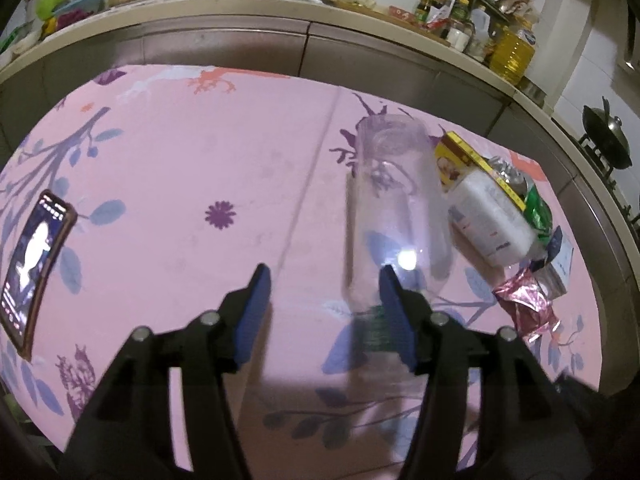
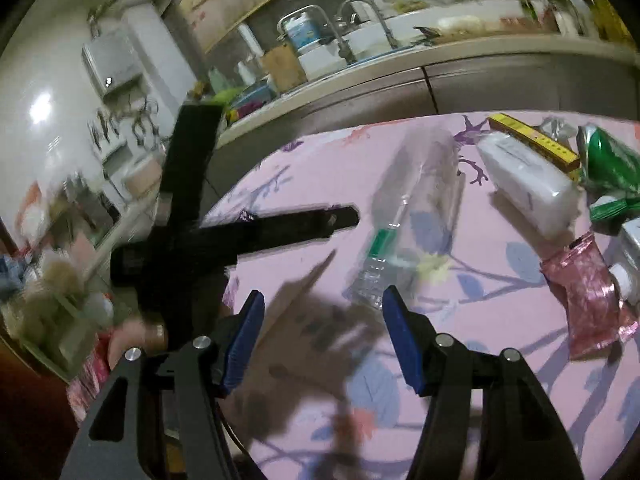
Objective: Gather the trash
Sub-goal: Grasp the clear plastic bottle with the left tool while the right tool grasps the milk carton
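Blue pads of the left tongs sit closest to the lens, jaws standing fairly wide with nothing pinched between them, just pink flowery tablecloth showing in the gap. Clear plastic bottle lies on its side just past the right-hand pad, green cap end tucked right against that pad, though it's blurry so can't say if they actually touch. Further out to the right of the bottle is the rest of the trash pile: a white packet, a yellow box behind it, a green wrapper and a crinkly pink wrapper. Way off to the left of the tongs a phone lies on the cloth with its screen lit. Right tongs are also open about the same, empty, pads over the cloth, with the bottle ahead and a bit right of them. Left tool's black frame crosses the view on their left side
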`<state>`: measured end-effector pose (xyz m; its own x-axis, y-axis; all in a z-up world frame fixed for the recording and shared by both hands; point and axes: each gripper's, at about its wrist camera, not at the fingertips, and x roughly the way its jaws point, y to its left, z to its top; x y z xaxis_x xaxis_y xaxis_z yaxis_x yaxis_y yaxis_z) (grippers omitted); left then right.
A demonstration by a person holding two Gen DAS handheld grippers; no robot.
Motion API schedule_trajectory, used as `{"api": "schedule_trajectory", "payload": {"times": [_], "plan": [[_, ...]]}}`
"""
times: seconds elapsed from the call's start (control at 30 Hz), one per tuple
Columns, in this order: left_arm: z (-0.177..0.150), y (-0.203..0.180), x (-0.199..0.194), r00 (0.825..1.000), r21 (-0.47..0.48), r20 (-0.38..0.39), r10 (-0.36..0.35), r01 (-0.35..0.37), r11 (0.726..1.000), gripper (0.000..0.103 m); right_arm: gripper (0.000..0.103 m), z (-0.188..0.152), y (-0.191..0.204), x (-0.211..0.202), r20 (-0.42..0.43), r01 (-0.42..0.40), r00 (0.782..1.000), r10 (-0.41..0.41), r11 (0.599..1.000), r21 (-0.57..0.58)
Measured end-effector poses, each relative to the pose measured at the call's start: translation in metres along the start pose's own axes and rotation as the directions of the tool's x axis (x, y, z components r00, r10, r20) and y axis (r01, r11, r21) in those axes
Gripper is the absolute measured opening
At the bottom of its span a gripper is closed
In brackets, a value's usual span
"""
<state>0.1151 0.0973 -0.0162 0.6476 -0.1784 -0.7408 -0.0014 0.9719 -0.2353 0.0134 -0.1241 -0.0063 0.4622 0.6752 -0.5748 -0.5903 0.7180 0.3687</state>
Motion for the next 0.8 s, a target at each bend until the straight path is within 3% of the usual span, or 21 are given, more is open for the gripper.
{"api": "schedule_trajectory", "payload": {"times": [0.13, 0.43, 0.53, 0.67, 0.8], "plan": [[0.002, -0.013, -0.003, 1.000, 0.019, 0.014, -0.024, 0.024, 1.000, 0.070, 0.059, -0.016, -0.015, -0.013, 0.007, 0.047, 0.999, -0.047, 0.997, 0.065], [0.002, -0.049, 0.014, 0.997, 0.138, 0.047, 0.063, -0.069, 0.988, 0.079, 0.059, -0.032, -0.064, -0.066, 0.105, 0.148, 0.978, -0.179, 0.956, 0.254], [0.005, -0.061, 0.024, 0.993, 0.178, 0.063, 0.102, -0.112, 0.978, 0.081, 0.059, -0.036, -0.086, -0.080, 0.129, 0.215, 0.954, -0.270, 0.918, 0.334], [0.007, -0.072, 0.033, 0.986, 0.216, 0.086, 0.141, -0.156, 0.964, 0.081, 0.059, -0.034, -0.120, -0.095, 0.131, 0.304, 0.903, -0.410, 0.824, 0.478], [0.006, -0.073, 0.039, 0.982, 0.229, 0.108, 0.155, -0.176, 0.957, 0.081, 0.060, -0.021, -0.151, -0.093, 0.112, 0.337, 0.868, -0.484, 0.739, 0.583]]}}
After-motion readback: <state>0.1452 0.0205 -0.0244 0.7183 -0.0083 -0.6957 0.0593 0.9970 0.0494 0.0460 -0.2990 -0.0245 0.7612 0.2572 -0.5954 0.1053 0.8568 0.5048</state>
